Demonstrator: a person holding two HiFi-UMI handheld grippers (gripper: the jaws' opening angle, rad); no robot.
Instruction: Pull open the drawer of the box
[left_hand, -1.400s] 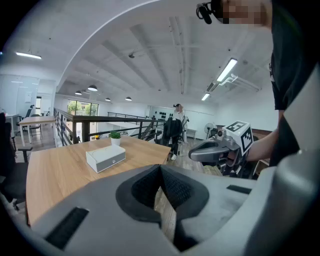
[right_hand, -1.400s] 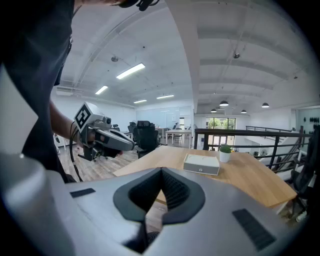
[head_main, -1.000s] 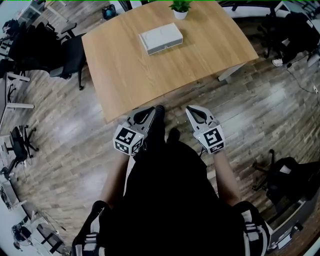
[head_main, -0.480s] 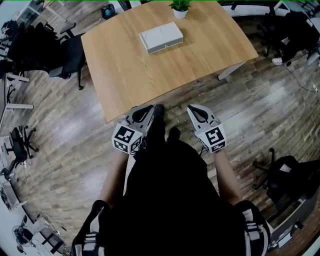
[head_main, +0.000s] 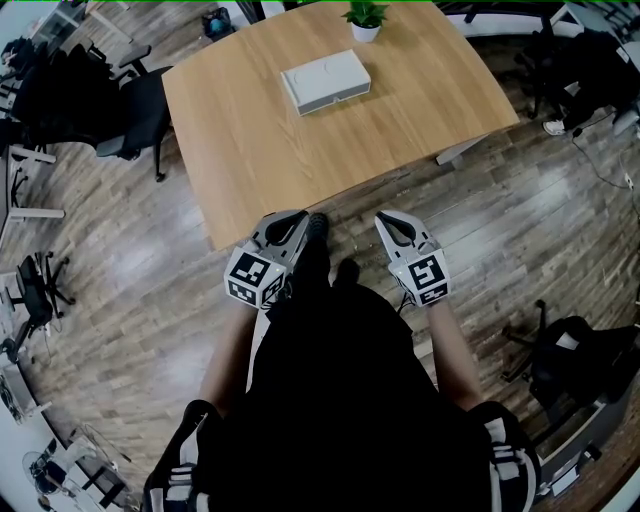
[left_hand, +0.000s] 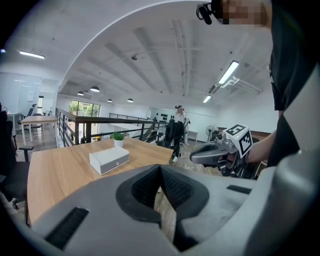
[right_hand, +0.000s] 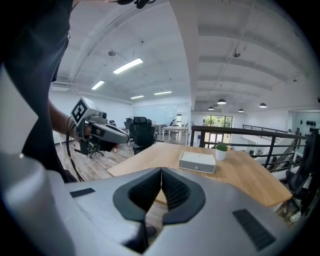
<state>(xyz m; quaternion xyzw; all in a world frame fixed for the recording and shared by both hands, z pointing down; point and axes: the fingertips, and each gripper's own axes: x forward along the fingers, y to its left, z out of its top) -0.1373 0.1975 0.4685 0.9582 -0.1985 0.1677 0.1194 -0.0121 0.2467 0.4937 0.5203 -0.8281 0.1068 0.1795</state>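
Observation:
A flat white box (head_main: 325, 80) with a drawer front lies on the wooden table (head_main: 270, 150), toward its far side; it also shows as the box (left_hand: 108, 160) and the box (right_hand: 197, 162). The drawer looks closed, with a small knob on its front. Both grippers hang close to the person's body, short of the table's near edge. My left gripper (head_main: 296, 222) has its jaws together and empty. My right gripper (head_main: 385, 222) is likewise shut on nothing. Neither touches the box or the table.
A small potted plant (head_main: 365, 18) stands behind the box at the table's far edge. Black office chairs (head_main: 130, 115) sit left of the table, and more chairs (head_main: 575, 365) stand at the right. A railing (right_hand: 250, 137) runs behind the table. Wood floor surrounds it.
Almost nothing differs; the view shifted very slightly and both grippers stay in place near the body.

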